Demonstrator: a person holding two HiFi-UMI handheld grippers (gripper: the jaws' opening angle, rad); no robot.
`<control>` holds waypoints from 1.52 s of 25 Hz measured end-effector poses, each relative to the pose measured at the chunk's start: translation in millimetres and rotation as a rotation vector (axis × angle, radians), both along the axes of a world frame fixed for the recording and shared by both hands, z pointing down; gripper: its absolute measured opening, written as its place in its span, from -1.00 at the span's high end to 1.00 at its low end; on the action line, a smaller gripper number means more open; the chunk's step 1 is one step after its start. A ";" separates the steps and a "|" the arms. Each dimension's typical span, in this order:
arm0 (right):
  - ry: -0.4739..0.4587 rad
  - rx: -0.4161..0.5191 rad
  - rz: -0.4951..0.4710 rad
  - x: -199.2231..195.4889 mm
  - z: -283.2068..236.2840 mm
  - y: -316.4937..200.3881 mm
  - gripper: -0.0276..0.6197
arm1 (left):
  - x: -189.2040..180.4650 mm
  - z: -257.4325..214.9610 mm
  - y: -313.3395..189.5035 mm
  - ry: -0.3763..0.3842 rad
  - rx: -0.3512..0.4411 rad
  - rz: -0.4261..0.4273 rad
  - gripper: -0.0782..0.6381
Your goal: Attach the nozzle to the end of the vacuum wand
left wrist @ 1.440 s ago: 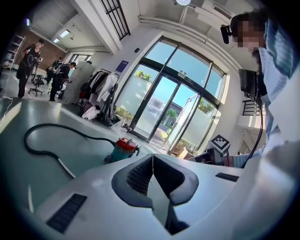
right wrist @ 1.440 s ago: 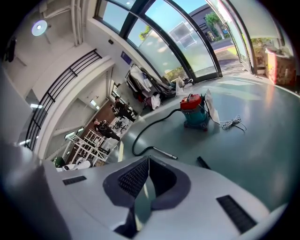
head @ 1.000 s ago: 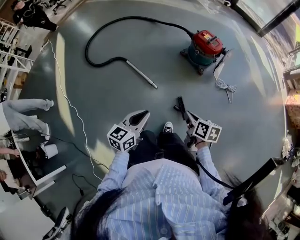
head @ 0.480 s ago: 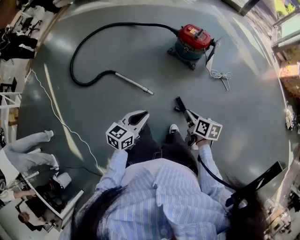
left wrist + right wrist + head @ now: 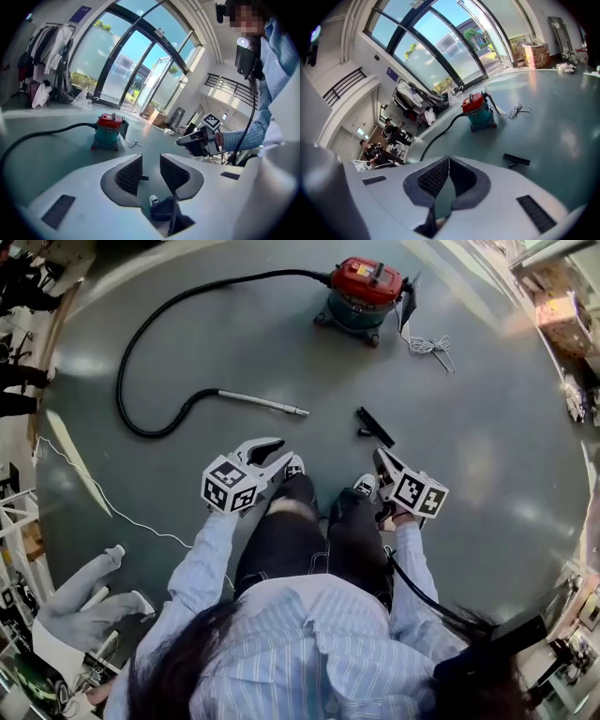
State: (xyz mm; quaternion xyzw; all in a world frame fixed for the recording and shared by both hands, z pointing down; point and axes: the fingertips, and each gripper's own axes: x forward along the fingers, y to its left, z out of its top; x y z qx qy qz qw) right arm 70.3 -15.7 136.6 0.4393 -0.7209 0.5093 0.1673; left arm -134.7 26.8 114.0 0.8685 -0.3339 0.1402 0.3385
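Opening just now, my left tongs (image 5: 272,451) (image 5: 151,171) stand apart with nothing between them. My right tongs (image 5: 380,457) (image 5: 449,161) are pressed together, empty. The nozzle (image 5: 375,427) (image 5: 516,160) lies on the floor (image 5: 487,456) just ahead of the right tongs, untouched. The wand (image 5: 262,403) points its free end at the nozzle across a bare gap, with open floor all around.

left gripper (image 5: 272,454): jaws just opening, apart, nothing between | right gripper (image 5: 382,457): jaws pressed together, empty | both: held out front, pointing forward and down
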 end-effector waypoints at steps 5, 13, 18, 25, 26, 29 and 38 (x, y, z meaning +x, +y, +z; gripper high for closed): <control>0.017 -0.023 -0.011 -2.9 32.1 20.6 0.89 | -11.2 47.2 -1.4 -0.044 -0.022 0.019 0.49; 0.088 -0.058 -0.063 26.9 155.6 35.0 0.89 | -13.0 181.2 1.7 -0.177 -0.091 0.067 0.49; 0.136 -0.042 -0.077 57.2 251.5 41.5 0.89 | -21.2 281.1 -3.5 -0.265 -0.080 0.077 0.49; 0.191 -0.010 -0.204 98.9 418.7 27.3 0.37 | -36.2 447.6 -45.9 -0.406 -0.041 0.125 0.45; 0.198 -0.008 -0.222 103.0 441.3 24.1 0.28 | -39.9 470.2 -50.8 -0.427 -0.037 0.129 0.42; 0.255 0.031 -0.262 117.8 503.6 3.6 0.18 | -49.7 543.1 -65.7 -0.507 -0.042 0.171 0.32; 0.316 0.145 -0.282 151.0 629.2 -55.4 0.18 | -67.7 703.7 -92.6 -0.689 0.003 0.348 0.22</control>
